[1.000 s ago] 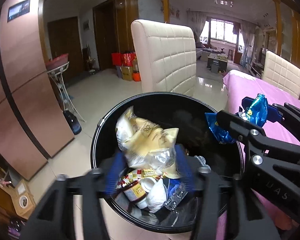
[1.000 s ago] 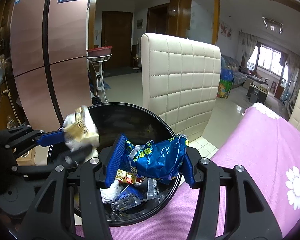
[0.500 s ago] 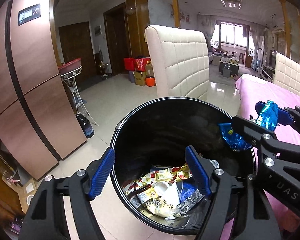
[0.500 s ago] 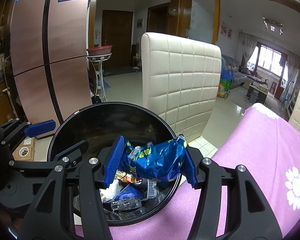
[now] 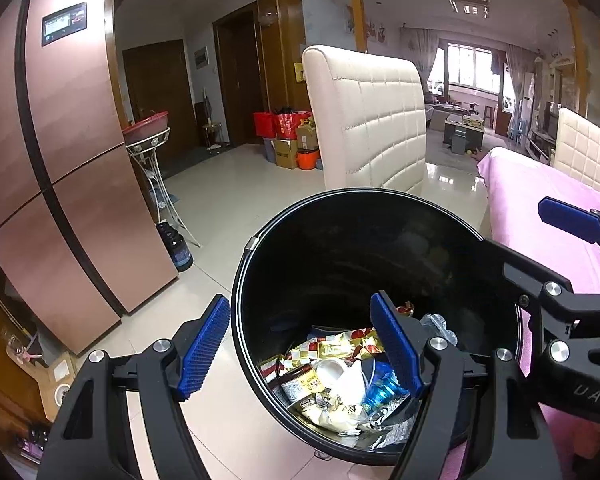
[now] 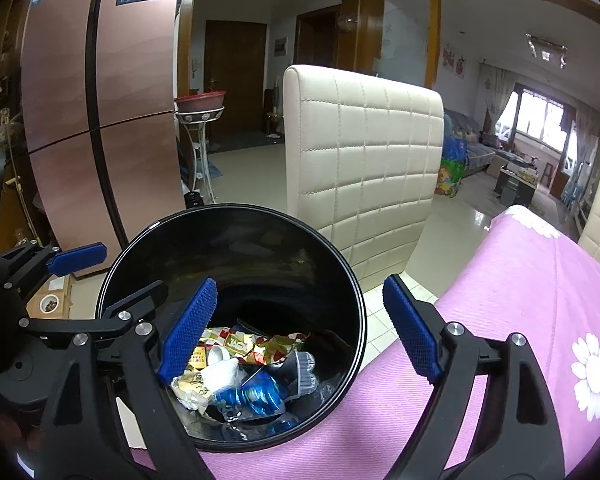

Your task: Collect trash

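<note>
left wrist view: the left gripper (image 5: 300, 346) is held over the near rim of the black bin (image 5: 244, 280), angled down into it. its blue fingers (image 5: 204, 346) are seen apart with nothing between them; one sits outside the rim, the other over the opening. trash (image 5: 340, 376) is heaped at the bottom of the bin: gold-and-red wrappers, a white cup, a small jar, a blue wrapper. the bin stands on the tiled floor (image 5: 236, 192), just beside the table (image 5: 540, 216) with its pink cloth, likely so that items lifted off the table can be dropped straight in. the right gripper (image 5: 556, 240) is seen at the right, over the far side of the rim. a cream chair (image 5: 372, 120) stands behind the bin and a copper fridge (image 5: 60, 160) to the left.

right wrist view: the right gripper (image 6: 300, 332) is held above the bin (image 6: 352, 280) where it meets the table (image 6: 540, 288) edge. its fingers (image 6: 412, 332) are opening and are seen wide apart, nothing clamped. a blue wrapper (image 6: 252, 394) lies on top of the trash (image 6: 244, 360) directly below, so a release into the bin is judged. the left gripper (image 6: 100, 272) is seen at the left, fingers apart, over the rim. no loose trash is seen on the visible cloth; whether more remains elsewhere cannot be told.
</note>
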{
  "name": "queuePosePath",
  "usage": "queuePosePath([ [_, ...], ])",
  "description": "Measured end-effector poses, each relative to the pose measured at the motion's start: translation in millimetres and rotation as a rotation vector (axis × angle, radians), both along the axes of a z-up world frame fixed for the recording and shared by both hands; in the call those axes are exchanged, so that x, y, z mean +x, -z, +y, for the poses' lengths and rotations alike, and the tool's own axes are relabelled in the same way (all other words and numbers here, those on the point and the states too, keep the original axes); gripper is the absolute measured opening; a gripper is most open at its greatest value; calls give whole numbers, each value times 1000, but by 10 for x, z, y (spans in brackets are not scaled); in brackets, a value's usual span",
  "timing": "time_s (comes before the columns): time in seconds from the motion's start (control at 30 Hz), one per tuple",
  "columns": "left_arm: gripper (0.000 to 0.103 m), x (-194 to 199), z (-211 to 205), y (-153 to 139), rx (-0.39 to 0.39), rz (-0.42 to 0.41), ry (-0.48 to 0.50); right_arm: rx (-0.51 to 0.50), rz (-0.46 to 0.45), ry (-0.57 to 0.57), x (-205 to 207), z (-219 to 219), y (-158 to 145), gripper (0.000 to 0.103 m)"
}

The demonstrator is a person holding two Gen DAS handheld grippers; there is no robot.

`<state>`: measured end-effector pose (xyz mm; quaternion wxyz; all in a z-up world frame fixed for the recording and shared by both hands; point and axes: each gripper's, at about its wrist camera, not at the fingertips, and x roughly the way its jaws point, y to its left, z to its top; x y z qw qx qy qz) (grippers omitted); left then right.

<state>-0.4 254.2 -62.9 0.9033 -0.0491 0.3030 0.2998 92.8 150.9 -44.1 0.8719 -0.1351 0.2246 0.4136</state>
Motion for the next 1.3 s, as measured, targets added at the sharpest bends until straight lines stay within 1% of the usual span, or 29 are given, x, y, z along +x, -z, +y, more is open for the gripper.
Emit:
queuePosePath([
  [0.13,71,-6,-9,-21,-8,-10,3,14,-13,28,-14,-56,-14,84],
  [0.23,71,2,-31,-4,-7,-10,12,3,-22,55,27,-100,-13,84],
  [0.37,71,61,-107,-31,-25,-26,38,4,20,84,147,-213,-34,84],
  [0.5,71,106,-194,-89,-21,-45,55,13,44,119,245,-373,-102,84],
  [0.67,71,230,-366,-165,-22,-58,94,-8,14,172,291,-660,-200,84],
  [0.83,71,390,-662,-270,-26,-95,160,-26,-26,243,322,-1077,-244,84],
  [0.87,71,413,-716,-277,-26,-99,172,-29,-29,268,335,-1218,-242,84],
  [1.0,71,515,-1047,-314,-25,-145,239,-19,-13,350,405,-1662,-236,84],
  [1.07,71,557,-1214,-308,-6,-163,264,-9,-16,399,425,-1893,-238,84],
  [1.13,71,632,-1392,-289,-3,-160,302,1,-26,440,429,-2092,-255,84],
  [1.23,71,737,-1588,-255,-27,-145,360,8,-49,510,403,-2372,-272,84],
  [1.3,71,797,-1707,-249,-23,-137,389,14,-54,537,389,-2490,-275,84],
])
